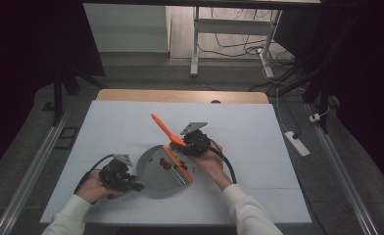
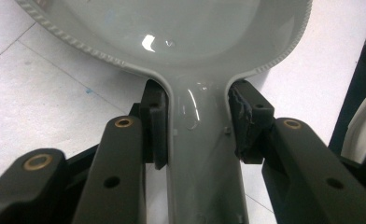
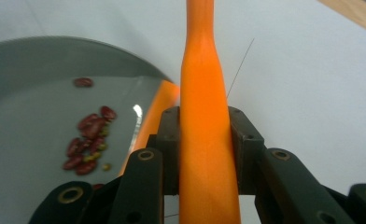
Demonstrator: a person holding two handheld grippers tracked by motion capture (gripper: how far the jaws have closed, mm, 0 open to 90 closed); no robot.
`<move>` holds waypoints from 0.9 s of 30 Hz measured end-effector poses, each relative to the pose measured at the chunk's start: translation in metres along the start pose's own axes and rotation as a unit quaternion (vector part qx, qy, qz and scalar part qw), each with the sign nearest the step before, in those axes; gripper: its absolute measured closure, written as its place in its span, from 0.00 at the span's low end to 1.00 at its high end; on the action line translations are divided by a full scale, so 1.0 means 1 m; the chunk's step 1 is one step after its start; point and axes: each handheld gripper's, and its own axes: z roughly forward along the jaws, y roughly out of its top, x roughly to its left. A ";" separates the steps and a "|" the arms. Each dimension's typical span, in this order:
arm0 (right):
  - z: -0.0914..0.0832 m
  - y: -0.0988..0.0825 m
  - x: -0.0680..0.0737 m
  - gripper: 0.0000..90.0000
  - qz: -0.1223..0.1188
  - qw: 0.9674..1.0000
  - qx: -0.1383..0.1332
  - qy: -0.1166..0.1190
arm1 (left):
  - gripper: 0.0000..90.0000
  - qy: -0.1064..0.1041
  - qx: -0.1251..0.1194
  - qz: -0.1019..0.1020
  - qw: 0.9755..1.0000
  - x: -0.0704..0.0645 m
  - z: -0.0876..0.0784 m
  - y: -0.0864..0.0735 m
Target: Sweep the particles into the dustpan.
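Clamped on the grey pan's [image 1: 156, 171] handle [image 2: 202, 154], left gripper [image 1: 124, 178] grips it; right gripper [image 1: 192, 144] pinches the orange spatula [image 1: 173, 147] across the pan beside red beans [image 3: 87, 140].

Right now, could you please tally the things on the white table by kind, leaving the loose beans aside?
Grey glazed pan with a beaded rim: 1
Orange plastic scraper with a long handle: 1
Hand-held black tool: 2, left tool and right tool
Total: 4
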 end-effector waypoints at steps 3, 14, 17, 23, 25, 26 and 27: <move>0.000 0.002 0.009 0.78 -0.006 1.000 0.001 0.007 | 0.68 0.000 0.000 0.000 1.000 0.000 0.000 0.000; -0.007 0.012 0.035 0.78 -0.035 0.998 -0.018 0.057 | 0.68 0.000 0.001 0.000 1.000 0.000 0.000 0.000; -0.016 0.016 0.032 0.78 -0.032 0.998 -0.036 0.047 | 0.68 0.000 0.001 0.000 1.000 0.000 0.000 0.000; -0.035 0.010 0.009 0.78 -0.006 0.999 -0.045 0.005 | 0.68 0.000 0.001 0.000 1.000 0.000 0.000 0.000; -0.037 0.007 0.004 0.78 -0.007 0.999 -0.039 -0.011 | 0.68 0.000 0.002 0.001 1.000 0.000 0.000 0.000; -0.037 0.007 0.004 0.78 -0.007 0.999 -0.039 -0.011 | 0.68 0.000 0.002 0.001 1.000 0.000 0.000 0.000; -0.037 0.002 -0.001 0.78 0.002 0.999 -0.033 -0.019 | 0.68 0.000 0.002 0.001 1.000 0.000 0.000 0.000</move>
